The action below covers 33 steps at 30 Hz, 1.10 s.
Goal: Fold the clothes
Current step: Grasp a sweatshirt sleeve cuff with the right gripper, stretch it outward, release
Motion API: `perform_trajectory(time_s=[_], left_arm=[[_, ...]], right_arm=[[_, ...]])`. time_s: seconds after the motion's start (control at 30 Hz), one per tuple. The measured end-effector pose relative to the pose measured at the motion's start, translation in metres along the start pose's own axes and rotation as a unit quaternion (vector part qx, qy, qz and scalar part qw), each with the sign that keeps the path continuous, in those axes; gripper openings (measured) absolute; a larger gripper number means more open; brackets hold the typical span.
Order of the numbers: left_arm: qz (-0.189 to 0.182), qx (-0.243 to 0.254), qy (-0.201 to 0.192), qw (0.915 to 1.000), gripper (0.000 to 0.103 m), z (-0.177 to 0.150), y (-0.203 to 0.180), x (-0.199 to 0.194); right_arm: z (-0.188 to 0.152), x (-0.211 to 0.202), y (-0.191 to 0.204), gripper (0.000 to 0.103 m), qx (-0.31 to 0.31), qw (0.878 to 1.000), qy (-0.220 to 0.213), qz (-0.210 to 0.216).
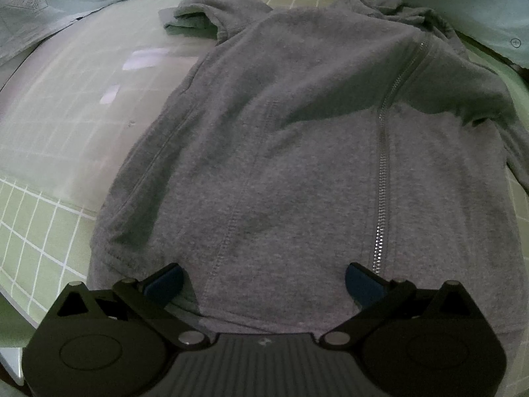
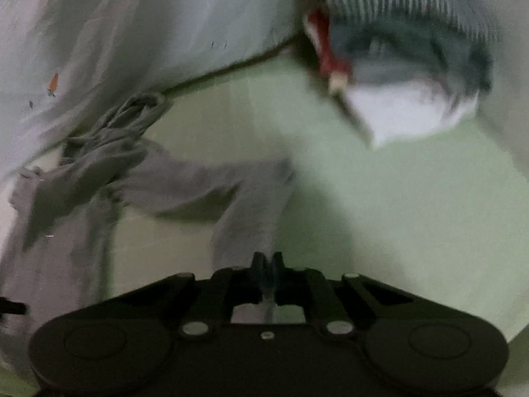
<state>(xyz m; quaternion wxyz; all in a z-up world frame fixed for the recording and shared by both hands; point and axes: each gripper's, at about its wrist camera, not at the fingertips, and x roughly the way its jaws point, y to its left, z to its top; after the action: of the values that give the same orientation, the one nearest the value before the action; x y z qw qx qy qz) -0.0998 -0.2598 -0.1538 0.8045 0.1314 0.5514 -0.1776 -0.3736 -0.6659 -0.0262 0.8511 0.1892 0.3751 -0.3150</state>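
**Grey jacket laid flat, sleeve about to be folded**

The grey jacket (image 1: 297,165) lies spread out on the green mat (image 1: 39,231) on the table, front side up, so it is easy to fold. Its zipper (image 1: 383,172) runs up the middle and makes a good line to fold toward.

The left tool (image 1: 263,281) hangs right above the bottom hem of the jacket. Its jaws are spread wide and grip nothing. It looks ready to press or pinch the hem so the jacket does not slide.

The right tool (image 2: 267,264) is out to the side of the jacket, by the long sleeve (image 2: 205,185) that sticks out over the mat. Its jaws are clenched tight. The sleeve end reaches right up to them, but the blur hides whether cloth is caught between them. I think the sleeve needs to go in over the jacket next.

A pile of other clothes (image 2: 406,66) waits farther back from the jacket.
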Motion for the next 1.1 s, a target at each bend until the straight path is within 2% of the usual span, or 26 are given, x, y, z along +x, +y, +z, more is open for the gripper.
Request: perform_trajectory(time_s=[0.07, 0.13, 0.2, 0.23, 0.27, 0.33, 0.47, 0.53, 0.6, 0.67, 0.73, 0.8, 0.83, 0.97, 1.0, 1.07, 1.1], left_arm=[[0.0, -0.001, -0.002, 1.0, 0.103, 0.0, 0.0, 0.0], [0.001, -0.001, -0.003, 1.0, 0.103, 0.0, -0.001, 0.0], [0.001, -0.002, -0.003, 1.0, 0.103, 0.0, -0.001, 0.001], [0.001, -0.003, -0.003, 1.0, 0.103, 0.0, -0.001, 0.0], [0.001, -0.003, -0.003, 1.0, 0.103, 0.0, 0.0, 0.0], [0.002, -0.004, -0.004, 1.0, 0.103, 0.001, -0.001, -0.001], [0.002, -0.007, -0.006, 1.0, 0.103, 0.0, 0.0, 0.0], [0.003, -0.008, -0.006, 0.9999, 0.103, 0.0, 0.0, 0.0], [0.003, -0.008, -0.005, 0.9999, 0.103, 0.0, 0.0, 0.001], [0.003, -0.008, -0.004, 1.0, 0.103, 0.001, 0.0, 0.001], [0.003, -0.008, -0.003, 1.0, 0.103, 0.001, 0.0, 0.001], [0.003, -0.008, 0.0, 1.0, 0.103, 0.001, 0.0, 0.0], [0.003, -0.008, 0.001, 1.0, 0.103, 0.001, 0.0, 0.0], [0.003, -0.008, 0.005, 0.9999, 0.103, 0.003, 0.0, 0.0], [0.003, -0.008, 0.006, 0.9999, 0.103, 0.003, 0.0, -0.001], [0.003, -0.008, 0.007, 0.9999, 0.103, 0.003, 0.0, -0.001], [0.003, -0.008, 0.008, 0.9999, 0.103, 0.003, 0.0, -0.001]], right_arm=[[0.02, 0.004, -0.01, 0.005, -0.061, 0.996, -0.019, -0.063], [0.039, 0.012, -0.018, 0.005, -0.129, 0.981, -0.034, -0.141], [0.055, 0.023, -0.029, 0.007, -0.152, 0.964, -0.045, -0.214], [0.06, 0.026, -0.033, 0.01, -0.148, 0.96, -0.05, -0.232], [0.062, 0.026, -0.036, 0.014, -0.133, 0.962, -0.053, -0.232], [0.061, 0.026, -0.038, 0.039, -0.096, 0.968, -0.06, -0.223], [0.039, 0.036, -0.034, 0.048, -0.032, 0.982, -0.044, -0.182], [0.027, 0.047, -0.031, 0.057, -0.002, 0.984, -0.027, -0.176], [0.019, 0.054, -0.038, 0.059, 0.058, 0.984, -0.021, -0.168], [0.014, 0.058, -0.051, 0.062, 0.141, 0.978, -0.022, -0.15], [0.008, 0.062, -0.064, 0.069, 0.223, 0.966, -0.023, -0.131], [0.008, 0.066, -0.073, 0.077, 0.261, 0.957, -0.035, -0.124], [0.008, 0.068, -0.076, 0.078, 0.274, 0.953, -0.041, -0.123], [0.016, 0.081, -0.085, 0.078, 0.286, 0.949, -0.05, -0.127], [0.018, 0.083, -0.087, 0.074, 0.287, 0.948, -0.049, -0.125], [0.021, 0.086, -0.088, 0.048, 0.283, 0.95, -0.048, -0.12], [0.023, 0.085, -0.088, 0.019, 0.278, 0.952, -0.05, -0.117]])
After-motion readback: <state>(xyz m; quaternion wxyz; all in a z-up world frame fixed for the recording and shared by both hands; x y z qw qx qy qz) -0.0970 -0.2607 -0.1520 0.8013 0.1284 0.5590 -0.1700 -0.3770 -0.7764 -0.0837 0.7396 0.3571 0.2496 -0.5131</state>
